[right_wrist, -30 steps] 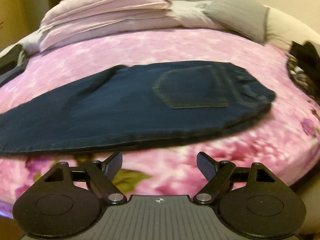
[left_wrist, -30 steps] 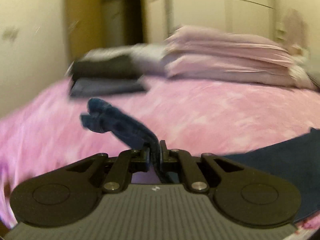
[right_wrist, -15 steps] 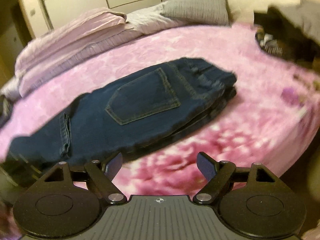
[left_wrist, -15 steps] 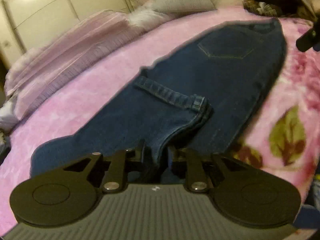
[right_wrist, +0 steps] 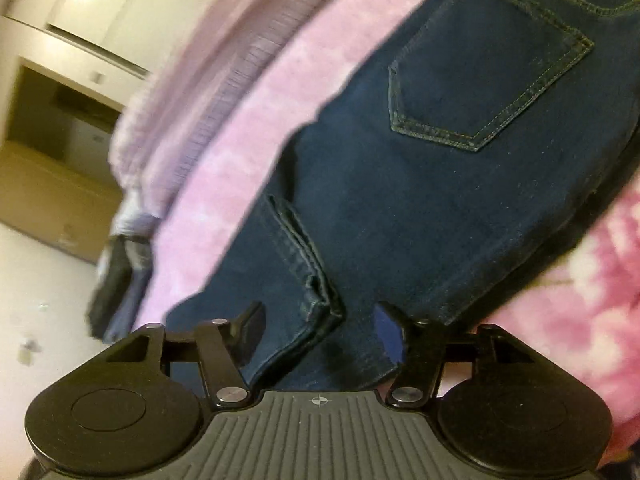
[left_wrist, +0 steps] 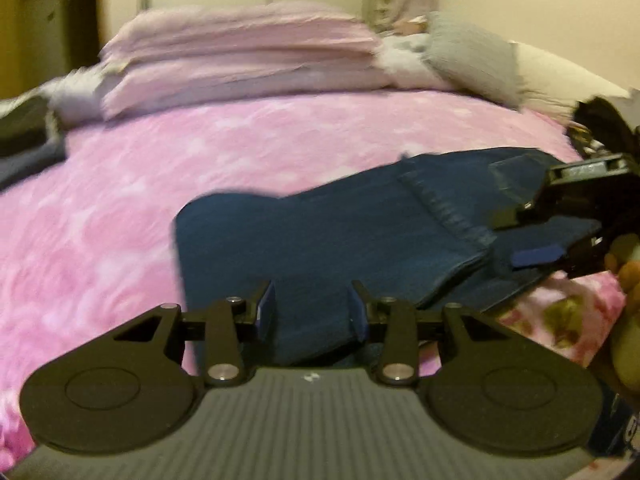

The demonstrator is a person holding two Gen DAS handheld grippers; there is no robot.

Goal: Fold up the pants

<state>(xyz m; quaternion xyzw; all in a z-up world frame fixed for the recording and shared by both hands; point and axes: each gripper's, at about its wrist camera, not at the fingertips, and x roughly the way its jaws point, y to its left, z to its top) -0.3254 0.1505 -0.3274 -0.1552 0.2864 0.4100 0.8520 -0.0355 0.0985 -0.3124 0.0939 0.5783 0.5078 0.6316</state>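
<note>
**Desk:** What does the left wrist view show?

**Photographer:** Dark blue jeans (left_wrist: pixel 340 240) lie doubled over on a pink floral bedspread (left_wrist: pixel 120 208), the leg hems (left_wrist: pixel 444 208) laid back across the upper part of the garment. The left tongs (left_wrist: pixel 312 312) stand with their fingers parted, denim showing between them but not pinched. At the right edge the right tongs (left_wrist: pixel 532 240) reach in over the jeans, their blue-padded fingers apart, with part of a hand (left_wrist: pixel 628 280) behind them.

**Desk:** And the right wrist view?

**Photographer:** It is tilted and close. The right tongs (right_wrist: pixel 320 328) are spread wide, one finger either side of the stacked hems (right_wrist: pixel 316 280), gripping nothing. A back pocket (right_wrist: pixel 488 76) with tan stitching sits farther along the denim, towards the upper right of that view.

**Desk:** Where are the jeans on the bed?

**Photographer:** Near the front edge, to the right of the left camera's centre, with bare bedspread to the left and beyond.

**Desk:** Anything else in shot?

**Photographer:** A stack of folded pale pink bedding (left_wrist: pixel 240 60) on the far side of the bed, a grey pillow (left_wrist: pixel 472 60) to its right, dark folded clothes (left_wrist: pixel 28 140) at the far left, and a dark heap (left_wrist: pixel 604 120) at the far right. Both views are somewhat blurred.
</note>
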